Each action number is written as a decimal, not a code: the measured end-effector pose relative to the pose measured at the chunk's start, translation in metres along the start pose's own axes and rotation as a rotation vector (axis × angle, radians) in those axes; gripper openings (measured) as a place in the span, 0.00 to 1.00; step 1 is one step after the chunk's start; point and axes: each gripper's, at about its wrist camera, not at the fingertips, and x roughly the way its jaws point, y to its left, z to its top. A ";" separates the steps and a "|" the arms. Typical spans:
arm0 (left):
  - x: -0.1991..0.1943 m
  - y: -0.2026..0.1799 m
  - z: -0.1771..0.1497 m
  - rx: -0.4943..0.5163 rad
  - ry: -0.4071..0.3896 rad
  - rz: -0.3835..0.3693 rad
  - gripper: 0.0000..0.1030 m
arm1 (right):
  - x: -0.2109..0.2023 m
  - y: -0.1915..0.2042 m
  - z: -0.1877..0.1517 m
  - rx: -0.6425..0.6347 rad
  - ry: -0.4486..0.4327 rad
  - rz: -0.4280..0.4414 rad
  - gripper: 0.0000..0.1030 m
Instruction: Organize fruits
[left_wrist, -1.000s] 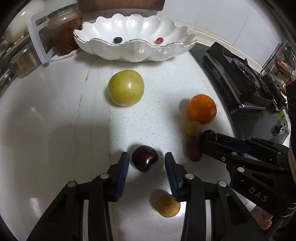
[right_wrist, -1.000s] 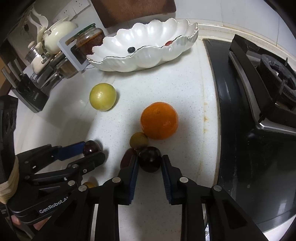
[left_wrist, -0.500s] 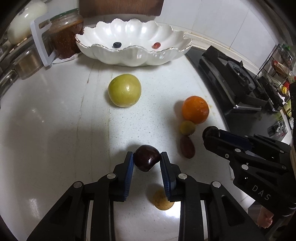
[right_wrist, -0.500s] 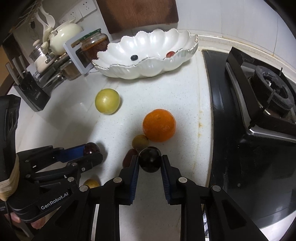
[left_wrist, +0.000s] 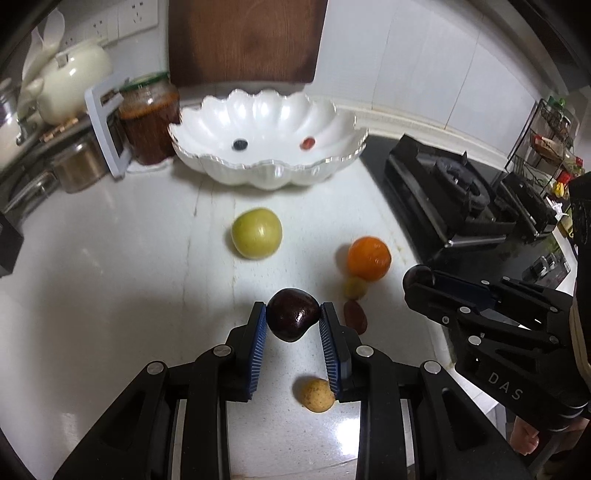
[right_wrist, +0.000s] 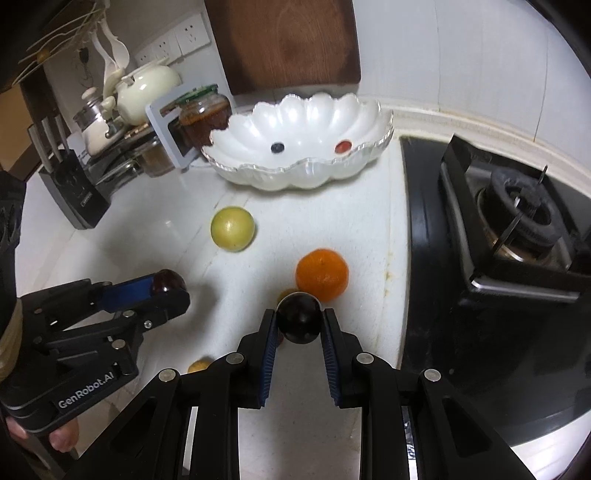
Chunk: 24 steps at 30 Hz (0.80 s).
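Left wrist view shows the left gripper closed on a dark plum, its blue pads pressing both sides of the fruit, which hangs clear of the white counter. Just below it on the counter lies a small yellow-brown fruit, and to the right a dark red oblong fruit sits beside a small yellowish one, which touches an orange. A green-yellow apple rests alone nearer the scalloped white bowl, which holds a blueberry and a small red fruit, well apart. From the right wrist view, the right gripper is likewise clamped on a second dark round plum (this one rounder and nearly black), held above the cluster by the orange. At the far right of the counter stands a black gas stove; a jar of red preserve stands left of the bowl, and a wooden board leans against the wall behind it
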 end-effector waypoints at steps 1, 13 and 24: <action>-0.003 0.000 0.001 0.001 -0.009 0.003 0.28 | -0.003 0.001 0.001 0.000 -0.006 0.000 0.24; -0.036 0.004 0.020 0.013 -0.129 0.027 0.28 | -0.032 0.008 0.025 -0.020 -0.127 -0.010 0.24; -0.054 0.008 0.055 0.020 -0.236 0.070 0.28 | -0.043 0.012 0.062 -0.020 -0.244 -0.016 0.25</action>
